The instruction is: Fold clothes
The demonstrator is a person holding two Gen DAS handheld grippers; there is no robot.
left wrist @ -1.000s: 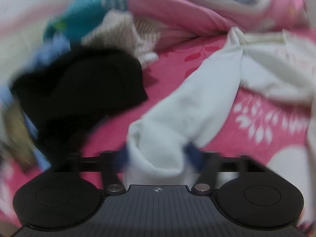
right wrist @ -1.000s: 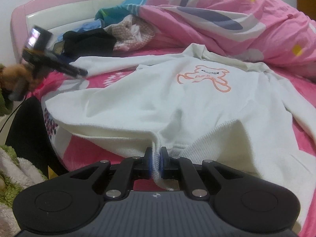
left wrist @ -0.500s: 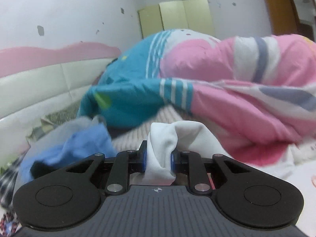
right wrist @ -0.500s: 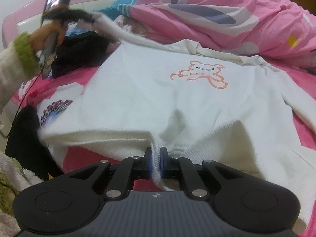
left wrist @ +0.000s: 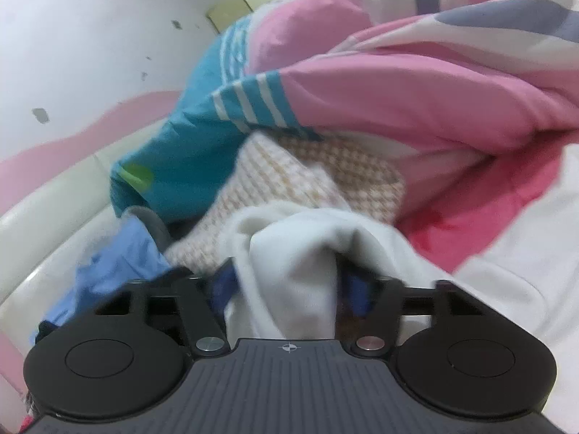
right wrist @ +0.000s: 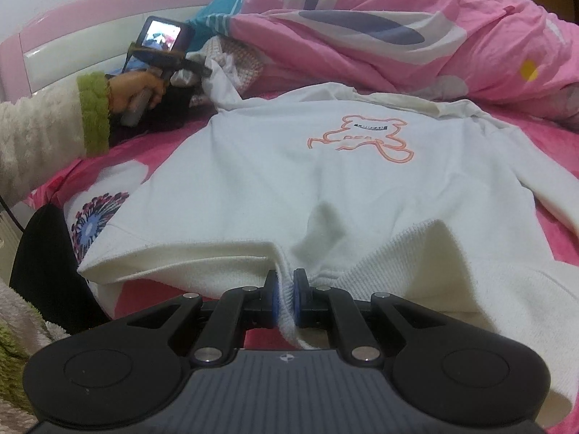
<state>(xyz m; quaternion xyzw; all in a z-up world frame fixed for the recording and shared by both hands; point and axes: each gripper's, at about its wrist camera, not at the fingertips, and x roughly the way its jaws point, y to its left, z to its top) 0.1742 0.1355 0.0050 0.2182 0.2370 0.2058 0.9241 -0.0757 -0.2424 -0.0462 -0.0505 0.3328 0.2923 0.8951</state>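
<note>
Where the white sweatshirt [right wrist: 289, 188] lies spread front-up across the pink bed sheet [right wrist: 159, 152], it covers most of the mattress, its chest showing an orange outline of a bear [right wrist: 362, 137] with a small dark label across it. The cloth is off-white, smooth over the body and ribbed along the hem, which bunches into soft folds at the near edge. The right gripper [right wrist: 286, 300] has its blue pads pressed close together on that ribbed hem, a thin ridge of fabric pinched between them. One sleeve [right wrist: 535, 181] trails off along the right side of the bed. At the far left corner, a hand [right wrist: 137, 90] in a fuzzy cream sleeve with a green cuff [right wrist: 92, 112] holds the left gripper [left wrist: 289, 282] up near the headboard [right wrist: 72, 50], with the other sleeve of the sweatshirt drawn up towards it from the shoulder. In that gripper's own view, a thick fold of the white cloth sits between the fingers, whose jaws are opening, standing well apart with the fabric loose in the gap. Behind it are a crumpled pink, teal and white duvet [left wrist: 398, 90], a cream-and-tan checked knit [left wrist: 289, 181] and a blue garment [left wrist: 119, 264]. A dark garment [right wrist: 170, 115] lies on the sheet below the raised hand.
</note>
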